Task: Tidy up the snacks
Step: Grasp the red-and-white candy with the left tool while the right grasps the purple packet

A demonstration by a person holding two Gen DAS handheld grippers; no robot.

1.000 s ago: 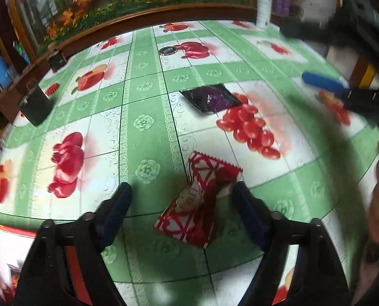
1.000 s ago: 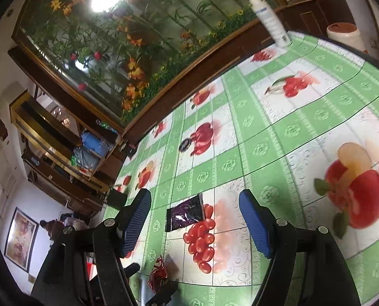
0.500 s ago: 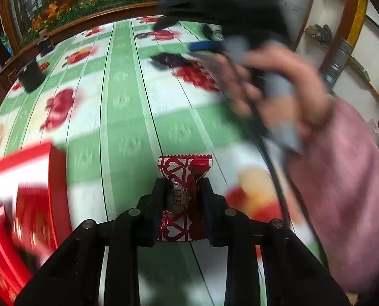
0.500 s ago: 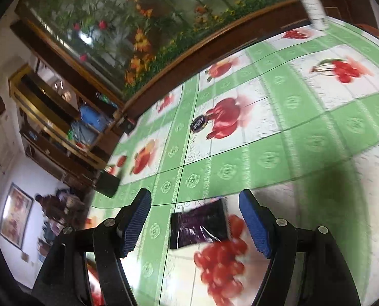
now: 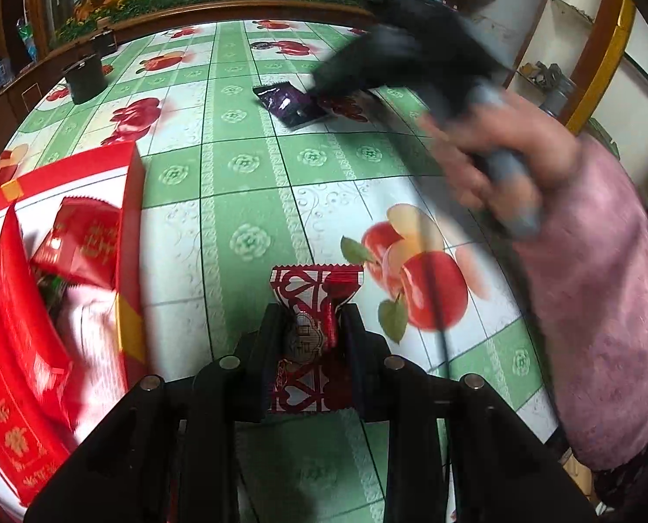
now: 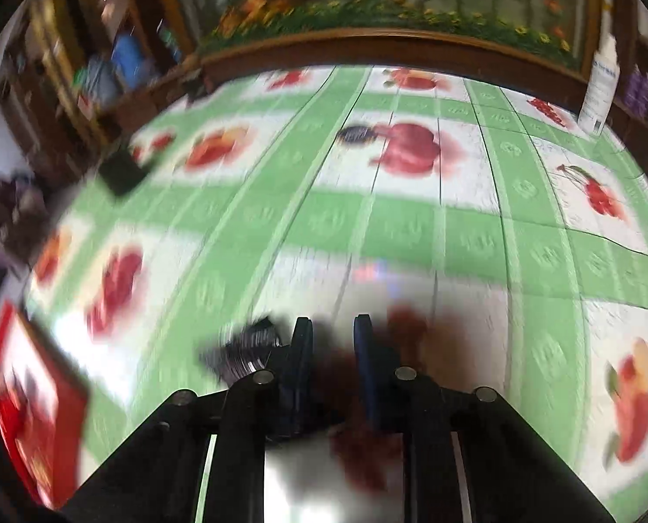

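Observation:
My left gripper (image 5: 311,327) is shut on a red-and-white candy wrapper (image 5: 315,279) and holds it just above the green fruit-print tablecloth (image 5: 245,165). An open red box (image 5: 127,200) with red packets inside stands close on its left. A dark purple packet (image 5: 291,102) lies farther out. My right gripper (image 6: 330,335) is down at that packet's right edge, and its jaws are closing. In the blurred right wrist view the purple packet (image 6: 245,348) shows mostly left of the fingers, with a dark smear between them. Blur hides whether the pads press on it.
A person's hand (image 5: 489,161) and pink sleeve (image 5: 594,305) cross the right side. A black cup (image 5: 84,76) stands at the far left, a white bottle (image 6: 598,87) at the far right. A small dark round object (image 6: 356,134) lies near the wooden ledge.
The left gripper closed on the candy and carried it toward the red box, which came into view. The right gripper dropped over the purple packet, rolled, and its jaws narrowed.

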